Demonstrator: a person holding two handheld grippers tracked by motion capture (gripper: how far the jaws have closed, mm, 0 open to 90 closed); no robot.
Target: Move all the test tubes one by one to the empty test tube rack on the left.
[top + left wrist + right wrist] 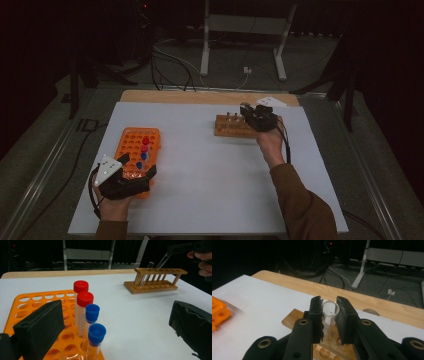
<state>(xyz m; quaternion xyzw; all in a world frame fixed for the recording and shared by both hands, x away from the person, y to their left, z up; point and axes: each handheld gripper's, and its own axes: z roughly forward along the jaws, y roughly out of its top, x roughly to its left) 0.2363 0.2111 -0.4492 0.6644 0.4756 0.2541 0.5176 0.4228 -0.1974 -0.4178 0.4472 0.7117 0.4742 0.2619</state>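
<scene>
Two black jaws of the right gripper (329, 322) fill the bottom of the right gripper view, pinched on a clear glass tube (329, 315), open mouth up, held over the wooden rack (292, 318). From the left gripper view that tube (163, 261) hangs tilted above the rack's (155, 280) top bar, and another clear tube (146, 273) leans in a hole at the rack's left end. High view: right gripper (257, 117) sits right over the wooden rack (227, 127) at the far right of the mat.

Left gripper (135, 172) rests at the near end of the orange rack (132, 142), jaws spread wide, one over the rack's holes, nothing between them. Orange rack (37, 302) carries two red-capped tubes (83, 300) and two blue-capped tubes (93, 322) in a row, all upright.

Surface: white mat (210, 170) over a light wooden tabletop (200, 96), whose bare strip shows along the far edge. Racks well apart, left and right. Metal rails (45, 170) frame the table sides.

Room: dark, grey floor, a white stand's legs (242, 45) behind the table, loose cables (170, 65) on the floor, a white plug (247, 70) near the stand. Small red light (331, 243) glows in the dark background.
</scene>
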